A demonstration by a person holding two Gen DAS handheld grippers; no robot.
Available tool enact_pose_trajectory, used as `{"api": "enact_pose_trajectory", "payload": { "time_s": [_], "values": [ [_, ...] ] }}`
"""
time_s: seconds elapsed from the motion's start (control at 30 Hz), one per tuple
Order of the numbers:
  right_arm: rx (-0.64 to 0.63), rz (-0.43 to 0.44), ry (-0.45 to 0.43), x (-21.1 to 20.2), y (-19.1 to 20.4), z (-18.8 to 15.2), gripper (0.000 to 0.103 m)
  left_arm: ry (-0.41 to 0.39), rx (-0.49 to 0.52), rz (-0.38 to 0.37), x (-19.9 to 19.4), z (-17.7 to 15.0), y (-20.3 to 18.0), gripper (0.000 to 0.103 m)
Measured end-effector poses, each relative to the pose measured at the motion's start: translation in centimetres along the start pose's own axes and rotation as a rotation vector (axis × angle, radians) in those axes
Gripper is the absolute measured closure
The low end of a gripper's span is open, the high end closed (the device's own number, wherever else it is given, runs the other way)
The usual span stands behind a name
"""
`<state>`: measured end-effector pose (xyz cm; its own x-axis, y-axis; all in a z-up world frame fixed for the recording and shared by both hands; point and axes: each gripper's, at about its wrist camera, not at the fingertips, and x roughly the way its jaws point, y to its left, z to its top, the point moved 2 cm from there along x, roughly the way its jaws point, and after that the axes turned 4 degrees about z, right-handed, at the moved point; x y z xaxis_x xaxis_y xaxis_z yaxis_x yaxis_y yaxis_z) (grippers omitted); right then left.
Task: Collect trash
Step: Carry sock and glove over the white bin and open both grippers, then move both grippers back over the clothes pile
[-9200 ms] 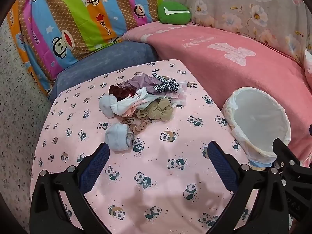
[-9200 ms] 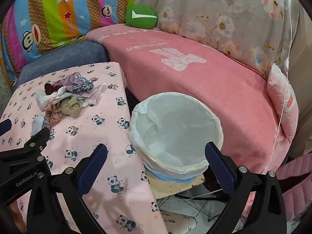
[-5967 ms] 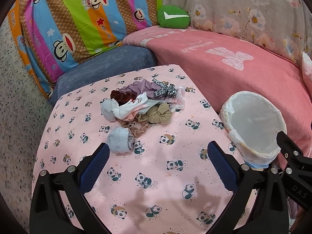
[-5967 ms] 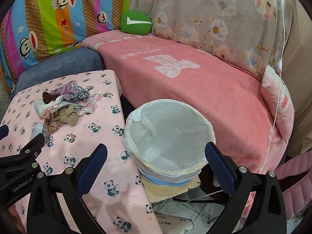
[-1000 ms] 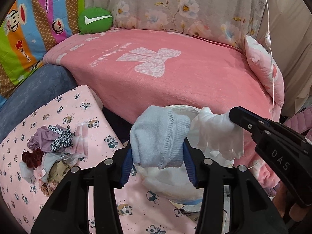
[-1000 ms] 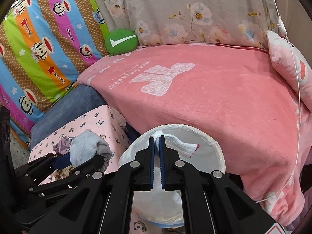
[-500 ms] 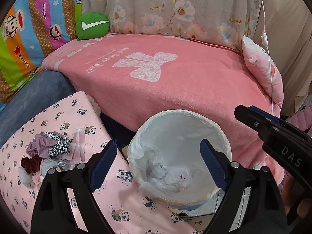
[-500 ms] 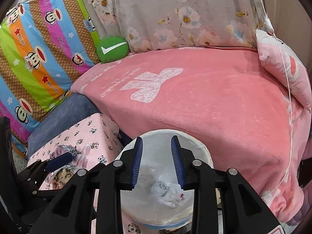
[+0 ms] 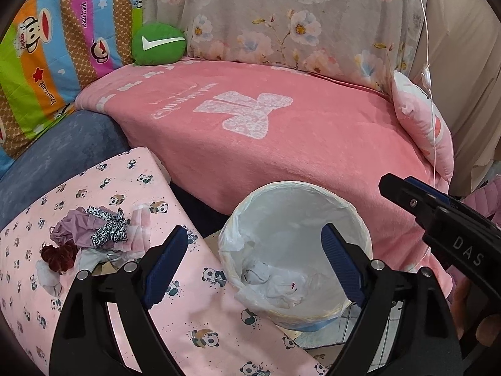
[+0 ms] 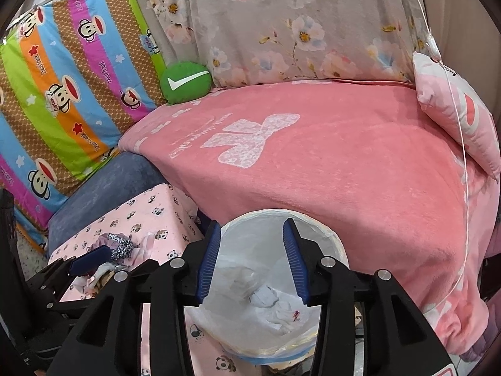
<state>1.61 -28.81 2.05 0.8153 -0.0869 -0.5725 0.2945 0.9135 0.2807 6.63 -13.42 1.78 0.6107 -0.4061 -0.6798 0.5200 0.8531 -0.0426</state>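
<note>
A round bin lined with a white bag point(image 9: 360, 219) point(image 10: 335, 244) stands between the panda-print table and the pink couch. A pale blue sock point(image 10: 263, 297) point(image 9: 258, 277) and a white cloth point(image 10: 288, 313) point(image 9: 288, 291) lie at its bottom. My left gripper point(image 9: 253, 266) hangs wide open over the bin's near left rim, nothing between its fingers. My right gripper point(image 10: 252, 261) is above the bin, its jaws opening and empty. A pile of leftover cloth scraps point(image 9: 90, 241) point(image 10: 116, 253) sits on the table.
The panda-print table point(image 9: 200, 319) ends right at the bin. A pink blanket covers the couch point(image 9: 281, 144), with a green cushion point(image 9: 158, 44) and a pink pillow point(image 9: 422, 131) on it. A thin white cord point(image 9: 430, 94) hangs at the right.
Both grippers let go: the pale blue sock left the left one and the white cloth left the right one, and both now lie in the bin. The right jaws have kept widening.
</note>
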Motion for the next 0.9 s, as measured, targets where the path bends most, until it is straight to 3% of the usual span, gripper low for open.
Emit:
{"api": "enact_pose_trajectory", "payload": {
  "time_s": [0.4, 0.9],
  "values": [
    [-0.059, 0.053, 0.040, 0.5, 4.2, -1.6, 0.057, 0.007, -0.084, 0.082, -1.8, -2.9, 5.6, 0.020],
    [-0.177, 0.152, 0.134, 2.6, 13.0, -5.5, 0.055, 0.053, -0.254, 0.228, -3.7, -7.2, 15.9, 0.020]
  ]
}}
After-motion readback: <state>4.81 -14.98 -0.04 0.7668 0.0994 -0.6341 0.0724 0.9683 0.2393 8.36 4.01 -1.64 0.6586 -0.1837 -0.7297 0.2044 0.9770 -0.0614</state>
